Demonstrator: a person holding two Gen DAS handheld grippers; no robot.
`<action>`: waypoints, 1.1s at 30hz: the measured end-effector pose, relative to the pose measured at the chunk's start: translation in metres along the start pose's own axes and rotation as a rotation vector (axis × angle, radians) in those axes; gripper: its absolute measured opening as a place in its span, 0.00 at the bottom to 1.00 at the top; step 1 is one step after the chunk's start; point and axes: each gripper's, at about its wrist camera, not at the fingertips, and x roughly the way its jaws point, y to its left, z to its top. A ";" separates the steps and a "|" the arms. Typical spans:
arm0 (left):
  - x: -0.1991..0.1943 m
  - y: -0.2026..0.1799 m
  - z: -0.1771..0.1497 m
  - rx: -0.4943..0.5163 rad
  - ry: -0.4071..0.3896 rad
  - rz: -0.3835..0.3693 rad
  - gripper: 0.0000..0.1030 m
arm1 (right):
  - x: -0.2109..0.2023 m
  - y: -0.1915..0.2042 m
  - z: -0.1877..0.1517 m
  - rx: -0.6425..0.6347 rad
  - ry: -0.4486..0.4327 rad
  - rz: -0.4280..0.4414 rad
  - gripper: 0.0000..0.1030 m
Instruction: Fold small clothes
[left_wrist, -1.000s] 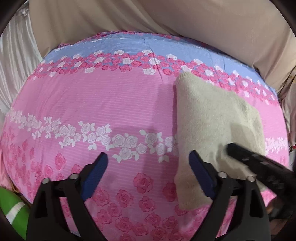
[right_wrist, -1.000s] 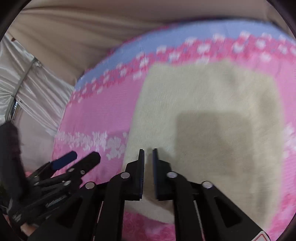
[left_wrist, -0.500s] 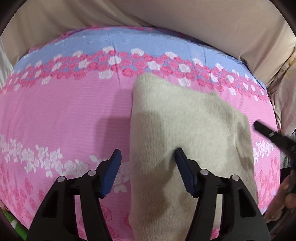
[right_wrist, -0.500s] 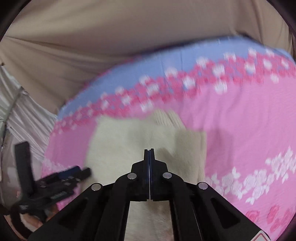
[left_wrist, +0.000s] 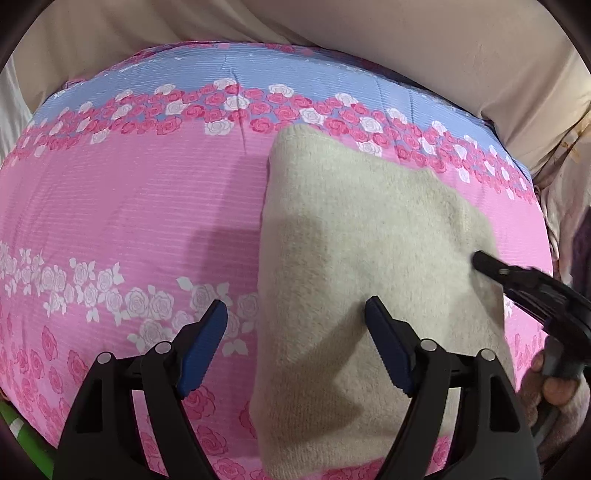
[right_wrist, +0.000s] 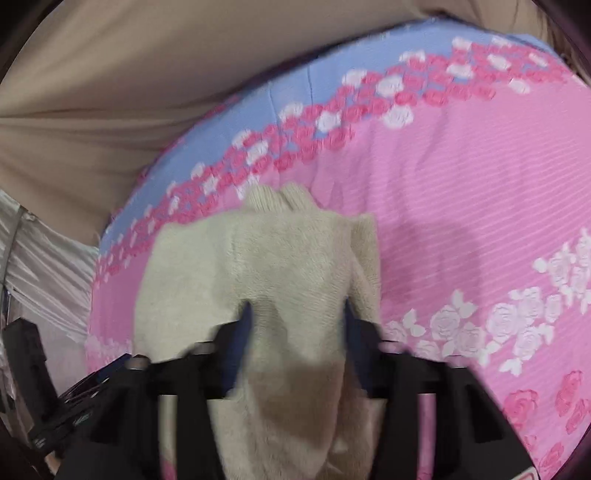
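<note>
A folded beige knit garment (left_wrist: 351, 240) lies flat on the pink rose-print bedsheet (left_wrist: 129, 203). My left gripper (left_wrist: 295, 332) hovers over its left edge with jaws opening: one finger is above the sheet, the other above the cloth, and neither pad presses on it. A hand (left_wrist: 557, 384) brings my right gripper (left_wrist: 480, 262) in at the garment's right edge. The right wrist view is blurred. There the right gripper (right_wrist: 299, 325) has its jaws opening, spread apart with the beige garment (right_wrist: 288, 266) filling the gap between them. The garment's ribbed end points to the far side.
Beige drapery (left_wrist: 406, 55) hangs behind the bed's far edge. Shiny white cloth (right_wrist: 48, 266) hangs at the left of the right wrist view. A green object (left_wrist: 22, 439) shows past the bed's near left edge. Bare sheet (right_wrist: 461, 203) stretches right of the garment.
The left gripper slid right until it straddles the garment's left edge. The right gripper shut, swung to the garment's right edge and dropped onto it, and its jaws now stand apart.
</note>
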 end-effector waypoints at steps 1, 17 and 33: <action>-0.002 -0.001 0.000 0.004 -0.004 -0.002 0.72 | -0.010 0.008 0.003 -0.026 -0.037 0.020 0.11; 0.000 -0.007 -0.012 0.044 -0.021 0.038 0.77 | -0.056 0.013 -0.044 -0.123 -0.069 -0.015 0.19; -0.006 -0.019 -0.021 0.052 -0.016 0.046 0.77 | -0.036 -0.012 -0.094 -0.067 0.038 -0.098 0.20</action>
